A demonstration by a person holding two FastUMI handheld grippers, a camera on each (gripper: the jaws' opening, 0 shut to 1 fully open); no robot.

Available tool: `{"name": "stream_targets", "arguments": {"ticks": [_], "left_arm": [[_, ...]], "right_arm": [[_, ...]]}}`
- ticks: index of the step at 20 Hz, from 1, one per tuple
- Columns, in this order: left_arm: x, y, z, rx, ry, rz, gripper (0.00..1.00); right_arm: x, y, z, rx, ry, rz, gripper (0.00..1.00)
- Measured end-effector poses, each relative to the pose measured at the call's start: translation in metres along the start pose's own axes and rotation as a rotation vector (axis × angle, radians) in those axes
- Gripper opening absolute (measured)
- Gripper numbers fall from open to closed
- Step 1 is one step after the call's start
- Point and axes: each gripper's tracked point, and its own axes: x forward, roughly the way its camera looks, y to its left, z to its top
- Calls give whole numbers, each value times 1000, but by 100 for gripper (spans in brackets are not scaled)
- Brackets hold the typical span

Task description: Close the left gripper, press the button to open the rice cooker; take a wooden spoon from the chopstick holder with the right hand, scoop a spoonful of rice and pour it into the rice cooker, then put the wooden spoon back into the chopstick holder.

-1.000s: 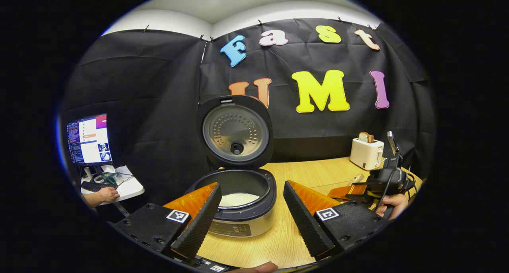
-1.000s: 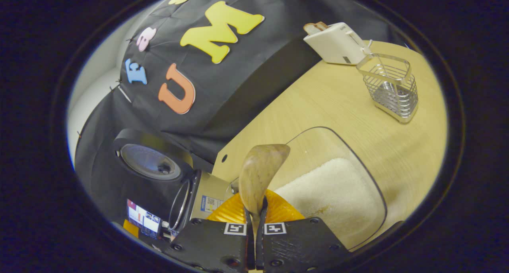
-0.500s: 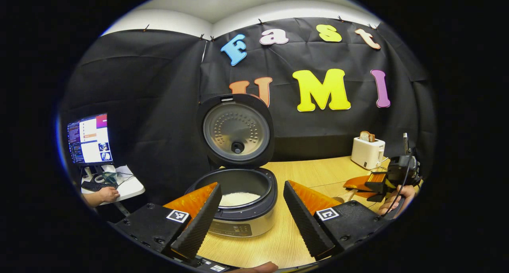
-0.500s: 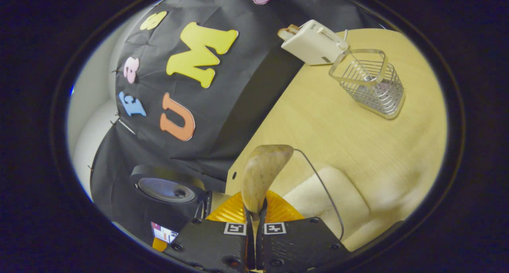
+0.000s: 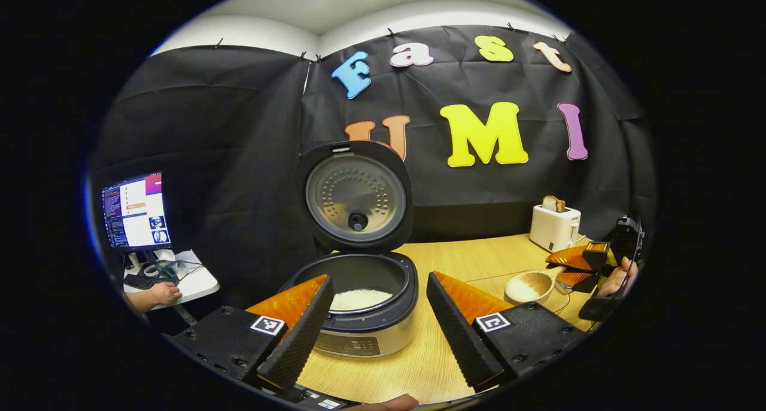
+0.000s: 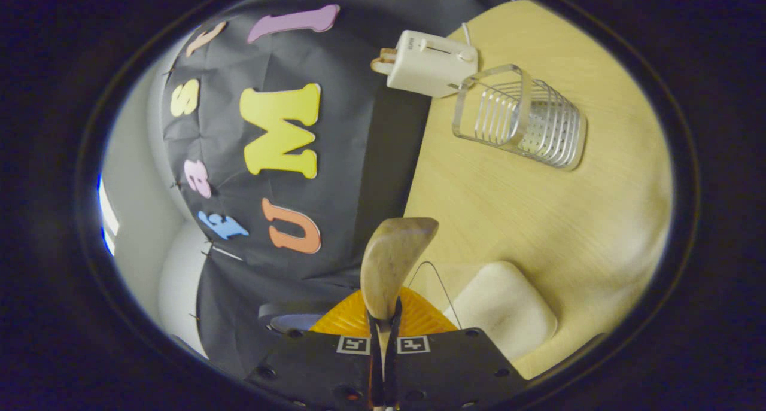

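spoon [image 6: 392,261], one, is clamped by its handle in the right gripper [image 6: 383,333], bowl forward along the fingers, rice in it. one cooker [image 5: 359,306] stands open at the tabletop's [image 5: 467,258] left edge. left gripper [image 5: 374,324] jaws apart.

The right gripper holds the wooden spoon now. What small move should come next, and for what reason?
Probably carry the wooden spoon level toward the open rice cooker. The right gripper is shut on its handle, the bowl seems to hold some rice and faces up, and the cooker's lid stands open. The left gripper is open in front of the cooker, so the spoon should stay clear of its fingers.
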Motion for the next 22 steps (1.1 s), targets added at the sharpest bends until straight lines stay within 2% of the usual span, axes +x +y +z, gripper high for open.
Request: {"name": "stream_targets", "arguments": {"ticks": [2, 7, 12, 15, 19, 22], "left_arm": [[0, 1, -1, 0, 3, 4, 100], [-1, 1, 0, 7, 0, 3, 100], [-6, 5, 3, -1, -8, 0, 100], [-10, 10, 6, -2, -14, 1, 100], [-16, 21, 8, 16, -22, -1, 100], [-18, 39, 7, 31, -26, 26, 99]], "right_arm": [[-3, 0, 4, 66, 18, 20, 1], [-9, 12, 3, 31, 4, 7, 1], [-19, 53, -4, -28, -27, 33, 1], [-20, 85, -13, -22, -32, 41, 1], [-15, 128, -33, -80, -75, 60, 1], [-6, 157, -62, -117, -72, 76, 1]]}}
